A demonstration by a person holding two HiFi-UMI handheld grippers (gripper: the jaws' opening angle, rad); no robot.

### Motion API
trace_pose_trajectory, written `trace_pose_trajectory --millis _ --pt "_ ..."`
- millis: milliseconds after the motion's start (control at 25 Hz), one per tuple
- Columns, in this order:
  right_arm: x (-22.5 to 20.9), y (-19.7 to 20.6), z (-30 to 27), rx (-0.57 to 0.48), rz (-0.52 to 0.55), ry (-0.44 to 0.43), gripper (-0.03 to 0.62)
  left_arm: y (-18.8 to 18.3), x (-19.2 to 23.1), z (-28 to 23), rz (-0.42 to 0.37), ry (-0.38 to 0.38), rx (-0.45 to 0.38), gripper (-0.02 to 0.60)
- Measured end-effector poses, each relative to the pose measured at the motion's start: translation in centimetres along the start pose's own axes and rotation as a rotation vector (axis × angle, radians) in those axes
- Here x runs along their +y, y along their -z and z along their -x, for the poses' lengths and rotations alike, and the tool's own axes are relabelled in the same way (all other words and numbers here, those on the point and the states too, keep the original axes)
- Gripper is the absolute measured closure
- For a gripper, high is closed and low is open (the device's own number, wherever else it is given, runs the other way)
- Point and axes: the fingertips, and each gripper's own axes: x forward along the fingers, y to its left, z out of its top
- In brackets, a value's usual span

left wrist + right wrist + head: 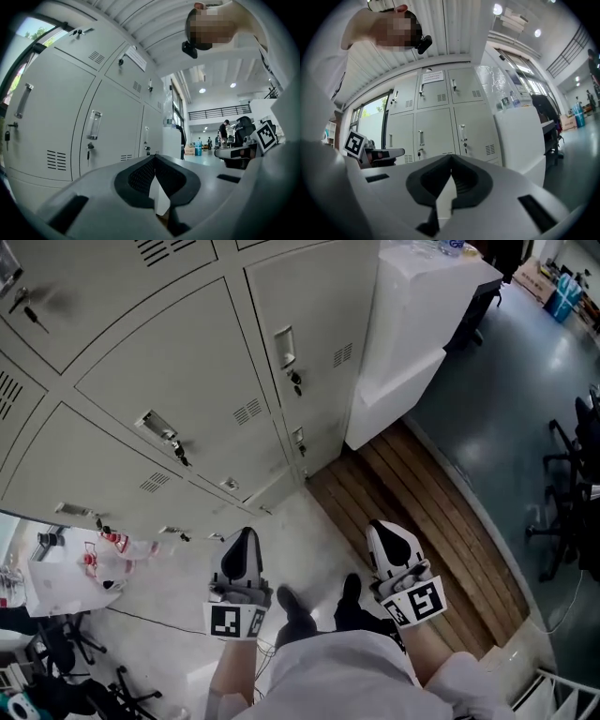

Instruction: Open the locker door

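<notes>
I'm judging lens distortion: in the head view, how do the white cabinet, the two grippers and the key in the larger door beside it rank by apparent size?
1. white cabinet
2. left gripper and right gripper: about alike, so unranked; nearness to the camera enlarges both
3. key, smallest by far

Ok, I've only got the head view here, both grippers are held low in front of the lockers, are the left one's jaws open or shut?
Observer: The left gripper is shut, with its jaws together and nothing between them.
Operator: And the right one?
Observer: The right gripper is shut too and empty. It points toward the lockers.
Operator: Anything on the upper doors that I can't see?
Observer: A paper notice is stuck on one top-row door.
</notes>
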Motion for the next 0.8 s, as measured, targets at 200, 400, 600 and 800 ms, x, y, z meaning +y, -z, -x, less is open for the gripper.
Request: trace_pose_trajectory --millis 200,400,600,800 --pt "0.2 3.1 -1.3 0.028 0.023 0.027 0.582 3.6 2.7 -0.6 0.013 -0.016 0.037 0.578" --pt "0.2 7.1 -2.3 0.061 0.015 0.04 0.58 7.8 3.1 -0.7 0.027 0.015 0.091 0.578" --pt "-0.3 11.6 -3.8 0.085 0.005 0.049 0.58 12.2 3.7 -0.9 0.034 0.015 0.137 0.578" --pt "-1.4 16.6 -4.5 0.111 0.021 0.081 0.58 17.2 4.1 -1.4 0.059 -0.004 0.169 0.578"
